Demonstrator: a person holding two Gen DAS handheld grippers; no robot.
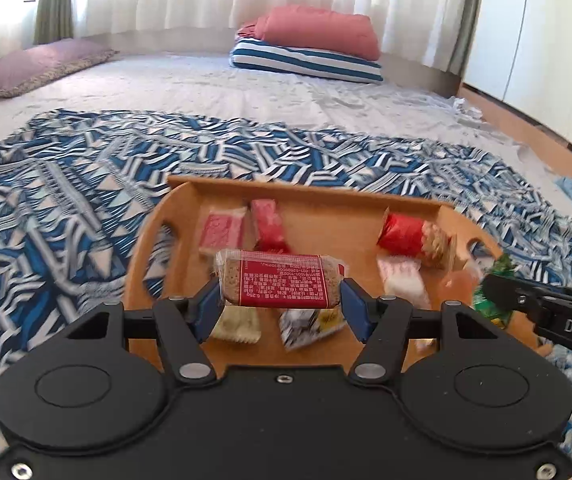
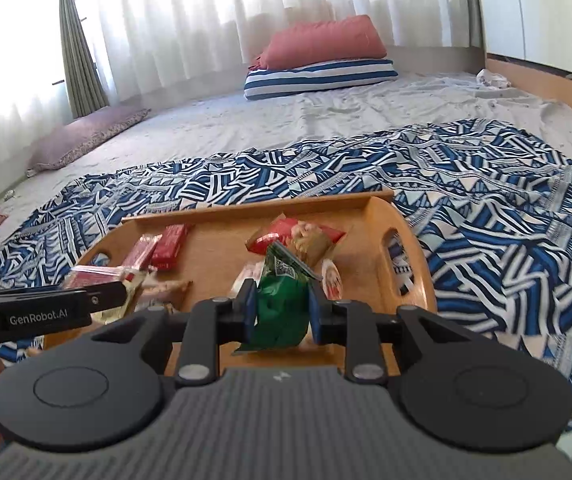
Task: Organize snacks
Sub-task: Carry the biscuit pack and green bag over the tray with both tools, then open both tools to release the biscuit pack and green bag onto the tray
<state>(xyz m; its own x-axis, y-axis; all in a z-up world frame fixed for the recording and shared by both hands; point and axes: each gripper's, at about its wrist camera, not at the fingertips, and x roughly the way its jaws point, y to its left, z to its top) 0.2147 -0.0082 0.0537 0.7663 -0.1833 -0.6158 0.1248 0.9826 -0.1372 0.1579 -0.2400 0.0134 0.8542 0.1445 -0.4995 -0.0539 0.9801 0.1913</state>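
My left gripper (image 1: pixel 281 300) is shut on a clear-wrapped brown bar with a red label (image 1: pixel 282 278), held lengthwise between its blue pads above the wooden tray (image 1: pixel 326 198). My right gripper (image 2: pixel 282 308) is shut on a crumpled green snack packet (image 2: pixel 280 300) above the same tray (image 2: pixel 374 240). In the left wrist view the right gripper (image 1: pixel 498 296) reaches in from the right with the green packet (image 1: pixel 490 304). In the right wrist view the left gripper (image 2: pixel 118 294) enters from the left with the red-labelled bar (image 2: pixel 94 274). Several wrapped snacks lie in the tray, among them two red bars (image 1: pixel 246 226) and a red-wrapped roll (image 1: pixel 414 236).
The tray rests on a blue and white patterned blanket (image 1: pixel 66 200) spread over a pale sheet. A striped pillow (image 1: pixel 306 60) with a red one (image 1: pixel 318 28) on top lies at the back; a mauve pillow (image 1: pixel 38 66) sits far left. Curtains hang behind.
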